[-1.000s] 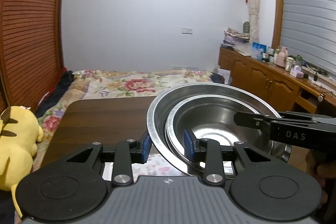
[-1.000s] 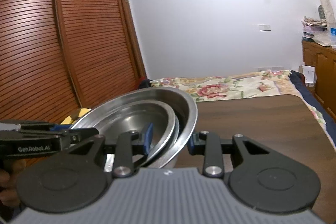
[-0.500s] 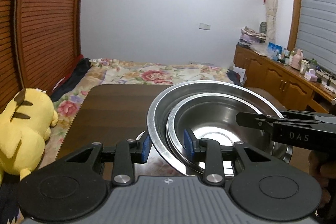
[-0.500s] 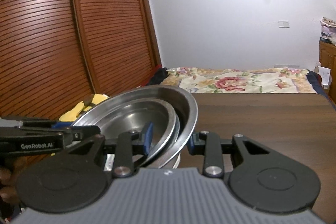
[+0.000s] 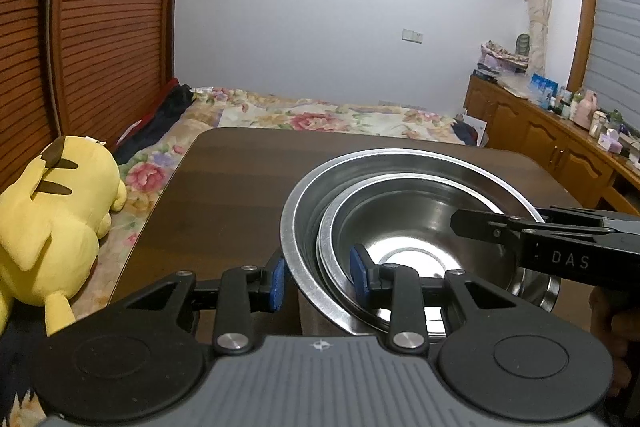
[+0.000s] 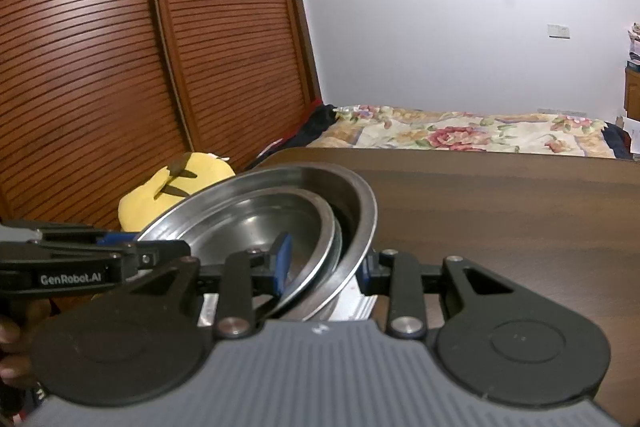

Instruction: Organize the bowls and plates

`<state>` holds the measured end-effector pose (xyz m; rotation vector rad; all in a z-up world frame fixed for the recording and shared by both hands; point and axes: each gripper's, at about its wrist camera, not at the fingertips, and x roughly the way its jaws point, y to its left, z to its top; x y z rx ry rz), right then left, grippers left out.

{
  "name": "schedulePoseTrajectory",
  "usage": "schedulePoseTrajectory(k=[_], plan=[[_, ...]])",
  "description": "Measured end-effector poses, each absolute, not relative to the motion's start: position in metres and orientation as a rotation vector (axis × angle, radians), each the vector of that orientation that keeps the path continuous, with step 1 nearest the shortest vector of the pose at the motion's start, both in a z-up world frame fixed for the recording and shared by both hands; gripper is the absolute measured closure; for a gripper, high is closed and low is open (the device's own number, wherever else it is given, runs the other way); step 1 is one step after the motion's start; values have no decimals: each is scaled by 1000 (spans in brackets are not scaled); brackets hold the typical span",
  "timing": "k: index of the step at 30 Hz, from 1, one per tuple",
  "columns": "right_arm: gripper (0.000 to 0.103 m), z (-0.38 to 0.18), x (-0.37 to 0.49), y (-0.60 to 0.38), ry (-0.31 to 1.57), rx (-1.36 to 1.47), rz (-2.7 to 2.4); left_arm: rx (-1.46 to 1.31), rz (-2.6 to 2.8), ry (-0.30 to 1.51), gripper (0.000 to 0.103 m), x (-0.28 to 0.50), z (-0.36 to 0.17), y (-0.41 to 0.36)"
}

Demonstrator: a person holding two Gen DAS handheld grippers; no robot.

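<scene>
A stack of nested steel bowls [image 5: 420, 223] hangs tilted over the near part of a dark wooden table [image 5: 240, 187]. A smaller bowl sits inside a wide one, and more steel shows underneath. My left gripper [image 5: 318, 277] is shut on the stack's near rim, with one blue pad outside and one inside. From the opposite side, my right gripper [image 5: 460, 223] reaches in over the far rim. In the right wrist view my right gripper [image 6: 326, 267] clamps the bowls' [image 6: 260, 219] rim the same way, and my left gripper [image 6: 160, 253] holds the other side. Whether the stack touches the table is hidden.
A yellow plush toy [image 5: 52, 227] lies left of the table on a floral bedspread [image 5: 320, 115]. A slatted wooden wardrobe [image 6: 120, 67] stands at the left. A wooden cabinet [image 5: 560, 155] with several small bottles runs along the right wall. A hand [image 6: 12, 339] holds the left gripper.
Both grippers have carried the bowl stack leftward and a little lower, so more wardrobe and plush toy show. Neither grip has changed.
</scene>
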<state>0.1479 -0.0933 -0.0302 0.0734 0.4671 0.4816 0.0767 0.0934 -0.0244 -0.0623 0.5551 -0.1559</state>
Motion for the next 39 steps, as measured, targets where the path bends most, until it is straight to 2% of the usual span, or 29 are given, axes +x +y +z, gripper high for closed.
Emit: schedulePoseTrajectory(k=[30, 31, 33, 34, 39], plan=[[67, -51, 152, -94, 495, 94, 473, -10, -133, 542, 68, 83, -38, 82], [66, -51, 151, -95, 494, 93, 468, -9, -131, 541, 68, 80, -39, 80], [50, -48, 148, -96, 480, 79, 444, -13, -129, 540, 68, 80, -39, 79], [47, -45, 146, -97, 472, 75, 437, -16, -127, 539, 68, 80, -39, 80], [43, -32, 138, -106, 432, 76, 439, -17, -123, 528, 57, 77, -35, 78]])
